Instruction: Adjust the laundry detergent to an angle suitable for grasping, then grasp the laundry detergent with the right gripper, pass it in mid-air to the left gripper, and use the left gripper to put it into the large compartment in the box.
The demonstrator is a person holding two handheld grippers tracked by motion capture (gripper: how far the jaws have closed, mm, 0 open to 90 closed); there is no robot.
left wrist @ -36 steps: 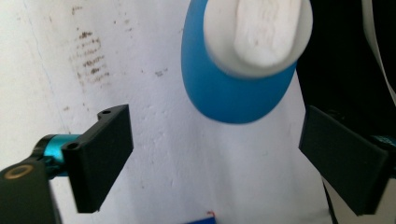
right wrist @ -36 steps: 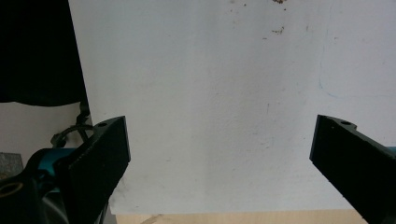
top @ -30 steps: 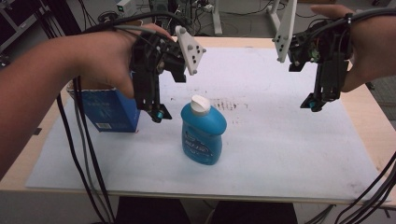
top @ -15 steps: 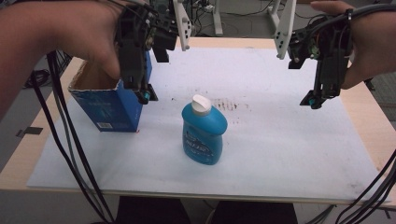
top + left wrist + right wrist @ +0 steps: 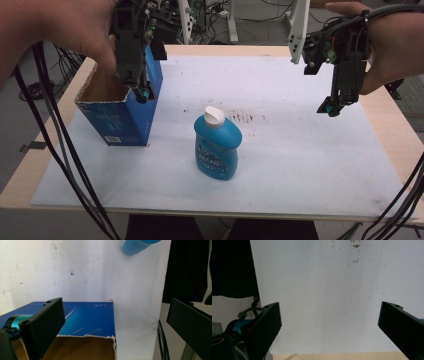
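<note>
A blue bottle [image 5: 217,145] with a white cap stands upright mid-table on the white sheet [image 5: 280,165]. Left of it stands a blue cardboard box [image 5: 125,117] with its top open. My left gripper [image 5: 141,93] hangs over the box's right rim, pointing down. Its jaws have just been opening and are wide apart with nothing between them. In the left gripper view, the left gripper [image 5: 115,325] looks down on the box [image 5: 87,317], with the bottle [image 5: 136,245] at the top edge. My right gripper [image 5: 330,106] hovers open above the sheet at the right. The right gripper [image 5: 329,325] holds nothing.
The wooden table [image 5: 385,125] shows bare around the sheet. Dark stains [image 5: 247,118] mark the sheet behind the bottle. Black cables [image 5: 60,150] trail down from the left hand, and more cables [image 5: 405,200] hang at the right front corner. Stands and wiring crowd the far edge.
The left gripper has risen and moved left, from beside the bottle to over the box's rim. The right gripper has stayed where it was.
</note>
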